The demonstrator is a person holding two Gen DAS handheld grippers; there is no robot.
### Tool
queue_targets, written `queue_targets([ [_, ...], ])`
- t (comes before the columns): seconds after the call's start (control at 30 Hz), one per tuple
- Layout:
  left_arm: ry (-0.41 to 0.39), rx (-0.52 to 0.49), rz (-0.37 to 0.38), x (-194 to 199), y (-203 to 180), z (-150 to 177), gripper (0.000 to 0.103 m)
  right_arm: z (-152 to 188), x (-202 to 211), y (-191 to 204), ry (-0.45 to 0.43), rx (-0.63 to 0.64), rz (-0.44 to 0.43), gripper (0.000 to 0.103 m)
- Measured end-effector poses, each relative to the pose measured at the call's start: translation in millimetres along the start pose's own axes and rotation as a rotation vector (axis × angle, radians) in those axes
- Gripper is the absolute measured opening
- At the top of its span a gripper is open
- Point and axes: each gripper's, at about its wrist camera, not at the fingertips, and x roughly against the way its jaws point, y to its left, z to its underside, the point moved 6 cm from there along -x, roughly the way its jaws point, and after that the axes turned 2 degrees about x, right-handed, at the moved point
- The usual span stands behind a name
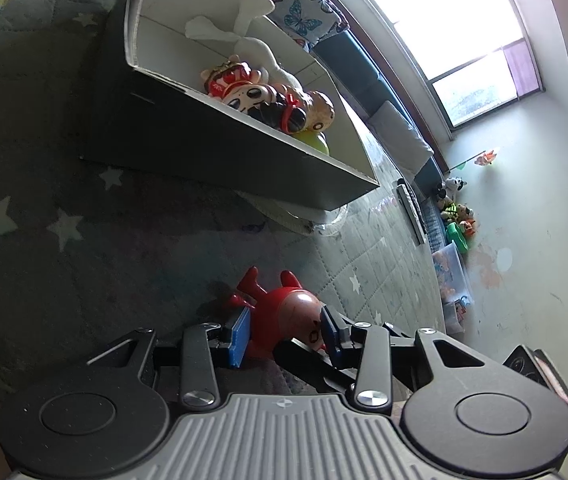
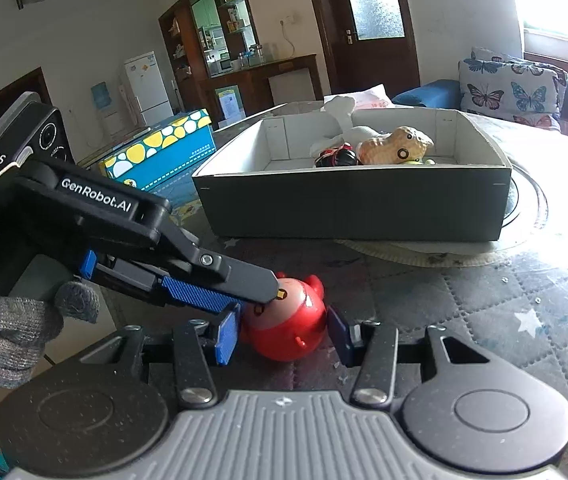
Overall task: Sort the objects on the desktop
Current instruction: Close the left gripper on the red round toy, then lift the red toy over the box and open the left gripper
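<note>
Red toy figure [image 2: 287, 320]: glossy, rounded body with small limbs, lying on the quilted star-patterned mat [image 2: 483, 312], lower centre of both views.

Right gripper [image 2: 284, 336]: blue pads [image 2: 226, 336] flank the toy on either side, the left pad against its body, the right one at its edge; whether they fully press it cannot be told.

Left gripper [image 1: 285, 330]: its pads [image 1: 240, 332] sit on both sides of the same toy, at the head end; contact looks close, but a firm grip cannot be confirmed. In the right wrist view this gripper enters from the left edge, its black finger [image 2: 240, 276] resting on top of the toy, held by a hand in a grey knit glove [image 2: 8, 328].

Cardboard box [image 2: 355, 204]: dark outside, pale inside, open-topped, standing behind the toy in the centre of the right wrist view, well apart from it. Contents: a peanut-shaped toy [image 2: 397, 146], a white bone-shaped toy [image 2: 341, 114], a black-and-red item [image 2: 337, 158].

Blue carton with yellow and white spots [image 2: 164, 152]: left of the cardboard box.

Butterfly-print cushion [image 2: 507, 88]: upper right, behind the box.
</note>
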Motion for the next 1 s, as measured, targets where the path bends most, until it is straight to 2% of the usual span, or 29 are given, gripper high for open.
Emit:
queue_targets([
  [0.2, -0.005, 0.018, 0.009, 1, 3, -1, 0.040, 0, -1, 2, -0.005, 0.008, 0.005, 0.048],
  [0.57, -0.044, -0.029, 0.044, 11, -14, -10, 0.039, -17, 9, 6, -0.043, 0.048, 0.034, 0.048],
  [0.73, -0.090, -0.054, 0.068, 22, -27, -26, 0.039, -40, 15, 9, -0.084, 0.085, 0.046, 0.048],
  [1.0, -0.186, -0.083, 0.074, 37, -43, -74, 0.038, -93, 3, 9, -0.143, 0.138, 0.065, 0.048],
])
